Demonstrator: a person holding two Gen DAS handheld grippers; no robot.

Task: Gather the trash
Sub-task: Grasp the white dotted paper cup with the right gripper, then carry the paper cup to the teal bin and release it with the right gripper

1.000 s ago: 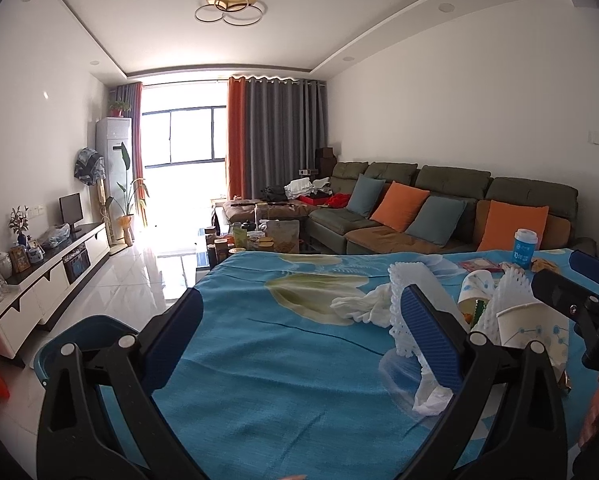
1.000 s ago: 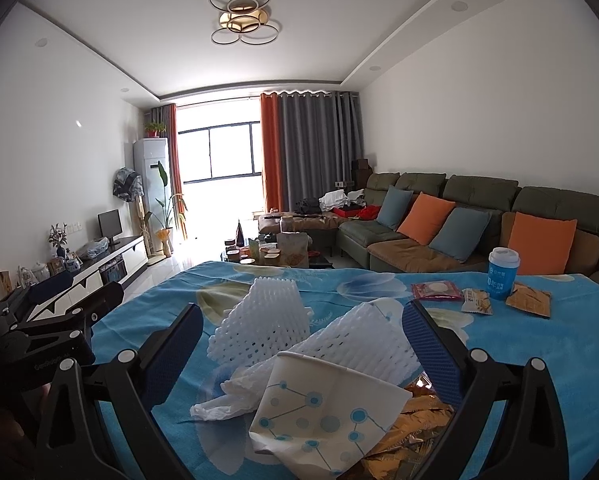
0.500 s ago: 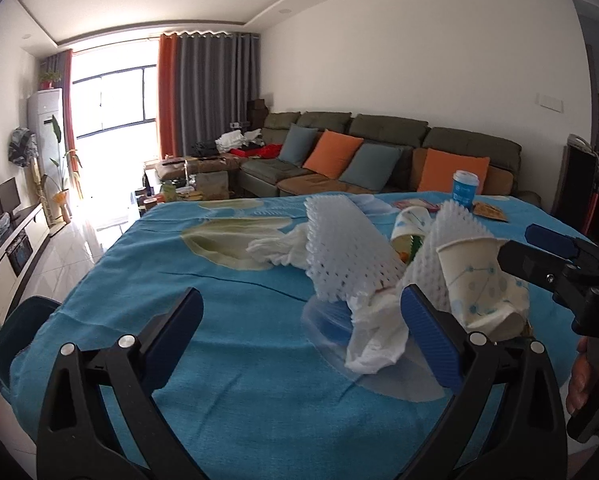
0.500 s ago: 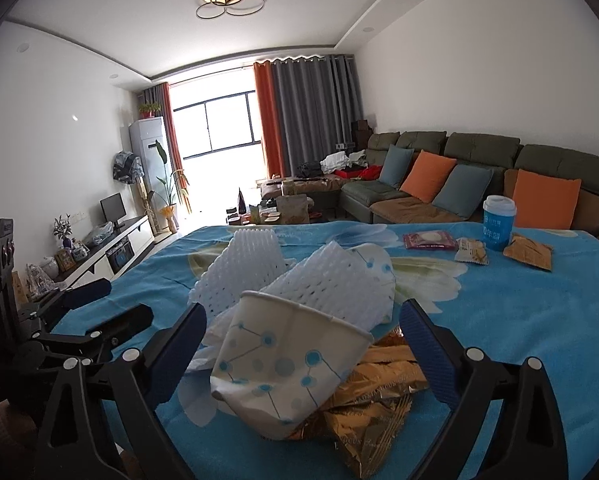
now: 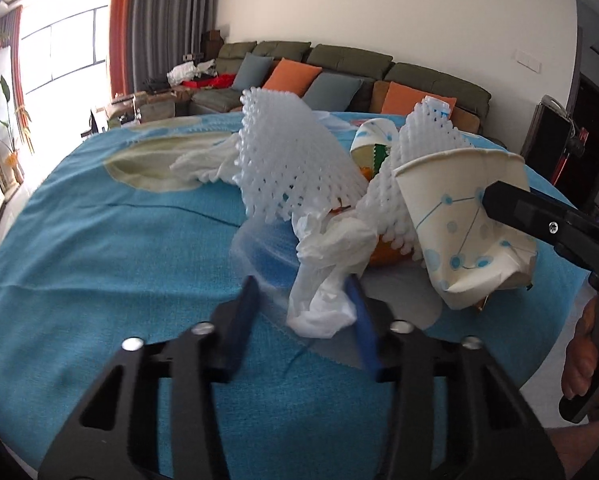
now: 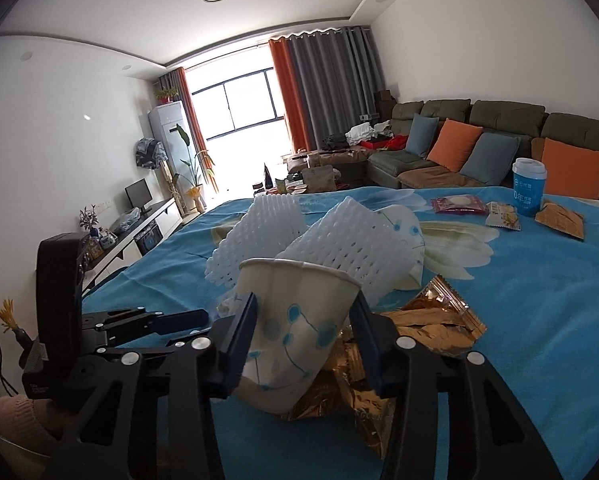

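Note:
A trash pile lies on the blue tablecloth (image 5: pixel 99 272): white foam fruit nets (image 5: pixel 295 160), a crumpled white tissue (image 5: pixel 323 280), a clear plastic lid (image 5: pixel 263 248), a paper cup (image 6: pixel 295 328) and gold snack wrappers (image 6: pixel 427 320). My left gripper (image 5: pixel 303 300) is half closed around the hanging end of the tissue; contact is not clear. My right gripper (image 6: pixel 303 332) has its pads against both sides of the tilted paper cup, which also shows in the left wrist view (image 5: pixel 467 224).
A second paper cup (image 5: pixel 371 140) lies behind the nets. A blue lidded cup (image 6: pixel 528 186) and several snack packets (image 6: pixel 459 204) sit at the far right of the table. A sofa with orange cushions (image 6: pixel 451 148) stands beyond. A TV cabinet (image 6: pixel 139 228) runs along the left wall.
Both grippers moved in toward the pile and narrowed from wide open. The left one now straddles the tissue, the right one has closed onto the paper cup.

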